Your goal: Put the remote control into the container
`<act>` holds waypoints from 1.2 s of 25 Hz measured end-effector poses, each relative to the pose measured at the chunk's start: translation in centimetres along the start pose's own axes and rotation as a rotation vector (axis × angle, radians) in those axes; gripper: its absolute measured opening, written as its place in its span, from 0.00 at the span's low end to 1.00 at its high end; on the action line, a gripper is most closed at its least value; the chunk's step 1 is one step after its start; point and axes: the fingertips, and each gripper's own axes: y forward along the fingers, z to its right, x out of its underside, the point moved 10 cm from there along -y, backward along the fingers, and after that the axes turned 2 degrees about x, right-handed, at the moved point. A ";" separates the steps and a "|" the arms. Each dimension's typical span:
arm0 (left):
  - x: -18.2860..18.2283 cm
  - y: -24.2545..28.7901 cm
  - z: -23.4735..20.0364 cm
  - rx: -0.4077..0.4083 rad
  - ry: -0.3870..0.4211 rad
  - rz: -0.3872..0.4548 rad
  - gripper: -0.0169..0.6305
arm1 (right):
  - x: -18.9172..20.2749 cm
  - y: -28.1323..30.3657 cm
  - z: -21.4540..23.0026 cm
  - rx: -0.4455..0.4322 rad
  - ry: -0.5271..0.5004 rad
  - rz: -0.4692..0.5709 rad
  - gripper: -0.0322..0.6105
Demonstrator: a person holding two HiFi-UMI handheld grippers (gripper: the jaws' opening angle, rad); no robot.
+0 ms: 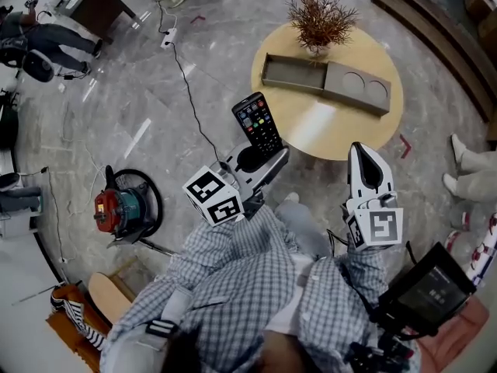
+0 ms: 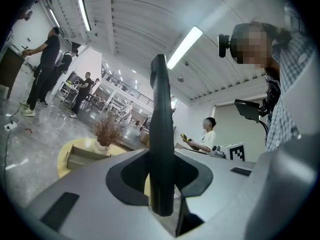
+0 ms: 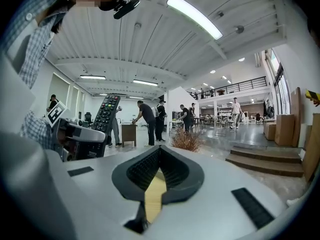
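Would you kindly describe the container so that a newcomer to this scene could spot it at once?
Find the round pale wooden table ahead of the person. Beside the dried reddish plant lies the container, an open grey rectangular box; its neighbour, the flat grey panel, has two round hollows instead.

The head camera is looking steeply down from above the person, taking in the left gripper [image 1: 262, 154], the right gripper [image 1: 361, 158] and the round desk [image 1: 326, 127] just beyond. Each gripper camera is riding close behind its own fingers [image 2: 125, 184], facing level across the room. Both are catching the dried plant [image 2: 107, 131]; the right one is also seeing the remote control [image 3: 105, 115] on its left.
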 end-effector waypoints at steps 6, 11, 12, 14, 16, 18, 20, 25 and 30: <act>-0.3 0.6 -0.1 -0.036 0.012 -0.006 0.20 | 0.9 0.8 1.2 -0.025 0.026 -0.010 0.06; -0.2 0.8 -1.6 -0.056 -0.009 -0.004 0.20 | 1.3 2.1 1.2 -0.047 0.012 -0.018 0.06; -0.2 1.1 -2.0 -0.056 -0.011 -0.005 0.20 | 1.3 2.4 1.3 -0.045 0.011 -0.021 0.06; -0.5 1.7 -2.8 -0.049 -0.012 -0.008 0.20 | 1.2 3.1 1.6 -0.039 0.008 -0.026 0.06; -0.8 2.4 -3.7 -0.035 -0.015 -0.012 0.20 | 0.8 3.8 2.0 -0.027 0.000 -0.029 0.06; -1.4 3.3 -4.8 -0.021 -0.022 -0.013 0.20 | 0.4 4.8 2.6 -0.011 -0.006 -0.028 0.06; -1.8 4.2 -5.9 -0.011 -0.030 -0.016 0.20 | 0.1 5.8 3.0 0.001 -0.005 -0.029 0.06; -3.4 6.3 -9.1 0.017 -0.037 -0.025 0.20 | -0.7 9.4 3.8 0.012 -0.009 -0.037 0.06; -4.7 7.0 -12.1 0.040 -0.063 -0.034 0.20 | -1.4 13.1 3.5 0.021 0.003 -0.050 0.06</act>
